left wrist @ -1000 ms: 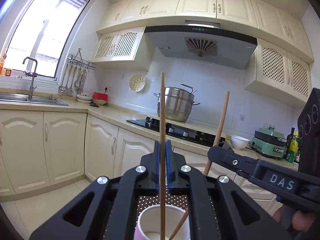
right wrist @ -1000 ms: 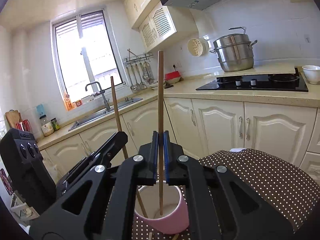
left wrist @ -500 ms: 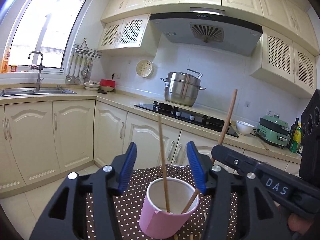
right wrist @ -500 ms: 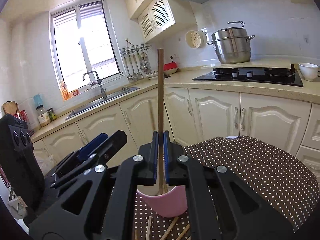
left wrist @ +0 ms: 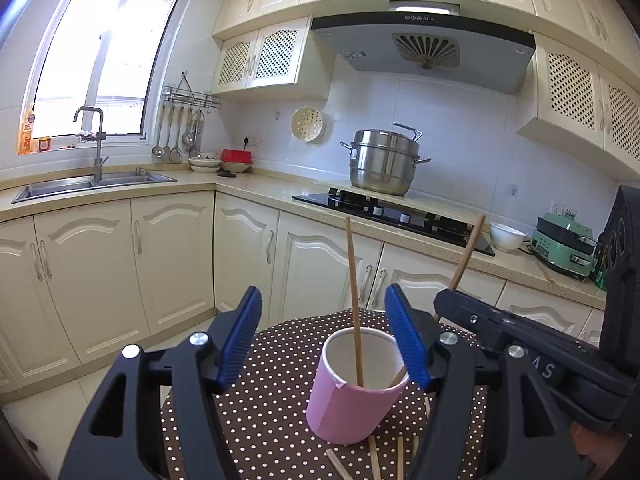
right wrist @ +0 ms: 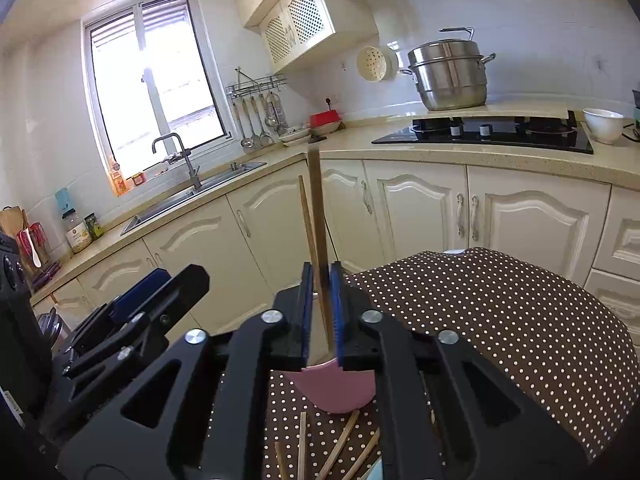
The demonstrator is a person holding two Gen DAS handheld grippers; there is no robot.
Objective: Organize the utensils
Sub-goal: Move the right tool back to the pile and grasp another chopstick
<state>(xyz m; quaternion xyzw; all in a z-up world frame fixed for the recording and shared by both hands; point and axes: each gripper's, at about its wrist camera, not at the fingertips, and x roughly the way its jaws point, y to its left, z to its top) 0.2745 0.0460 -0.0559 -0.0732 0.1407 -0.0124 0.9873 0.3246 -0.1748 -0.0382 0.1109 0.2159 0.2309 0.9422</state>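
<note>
A pink paper cup (left wrist: 352, 400) stands on the brown dotted tablecloth (left wrist: 264, 420). One wooden chopstick (left wrist: 354, 300) stands in it, leaning left. My left gripper (left wrist: 323, 340) is open just behind the cup, its jaws still widening, and its blue pads flank the rim without touching it. A second chopstick (right wrist: 320, 240) runs down into the cup (right wrist: 332, 388) between the pads of my right gripper (right wrist: 321, 312). Those jaws are opening and the stick sits loose in the narrow gap. Several more chopsticks (right wrist: 340, 444) lie on the cloth in front of the cup.
Cream cabinets and a counter run behind, with a sink (left wrist: 92, 184), a black hob (left wrist: 392, 216), a steel pot (left wrist: 382, 168), a white bowl (left wrist: 506, 236) and a green appliance (left wrist: 564, 244). The cloth-covered table (right wrist: 500, 320) extends to the right.
My left gripper opened, let go of its chopstick into the cup and drew back. My right gripper's jaws parted a little, and its chopstick sank lower into the cup.
</note>
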